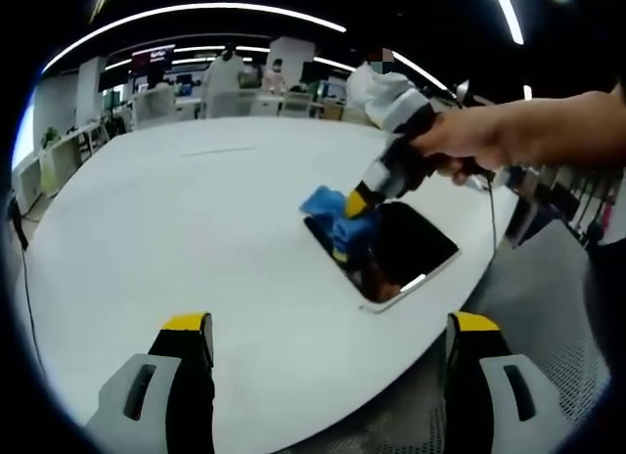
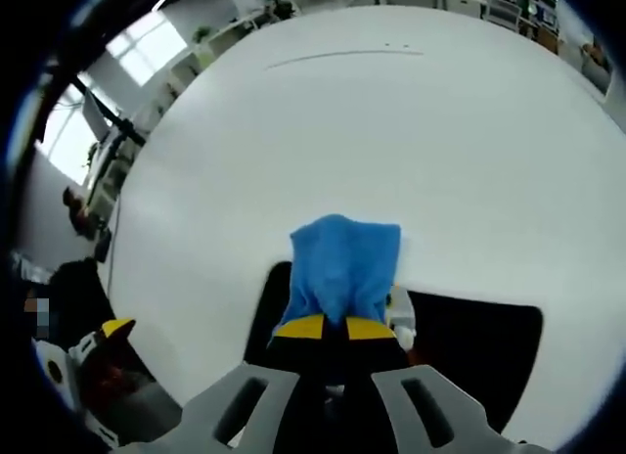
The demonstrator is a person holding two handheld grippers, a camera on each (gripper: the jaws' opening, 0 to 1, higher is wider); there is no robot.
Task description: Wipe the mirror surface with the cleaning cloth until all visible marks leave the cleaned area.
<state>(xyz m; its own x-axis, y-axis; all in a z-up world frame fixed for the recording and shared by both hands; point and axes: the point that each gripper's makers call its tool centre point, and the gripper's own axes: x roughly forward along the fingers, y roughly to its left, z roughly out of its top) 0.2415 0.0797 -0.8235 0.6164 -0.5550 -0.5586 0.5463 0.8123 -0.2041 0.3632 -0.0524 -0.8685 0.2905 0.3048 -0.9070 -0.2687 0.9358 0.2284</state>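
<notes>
Blue cleaning cloth (image 2: 342,263), bunched in your right gripper (image 2: 337,329), rests on the dark mirror (image 2: 479,341) at one end of the glass. The jaws are closed tight on the cloth, yellow tips nearly meeting. In the left gripper view the same cloth (image 1: 331,211) sits at the mirror's (image 1: 406,244) far end, with your hand (image 1: 489,141) driving the right gripper (image 1: 360,202) down onto it. The mirror lies flat near the edge of the white table (image 1: 176,239). Your left gripper (image 1: 328,341) hovers off the table's near edge, jaws wide apart and holding nothing.

For a clean pass, keep the cloth pressed flat so fabric, not the jaw tips, meets the glass. Work in overlapping strokes toward the uncovered end, which appears largely unwiped. Whether marks remain cannot be told from the reflective surface. The unsecured mirror may slide; consider bracing its frame with your idle left gripper.
</notes>
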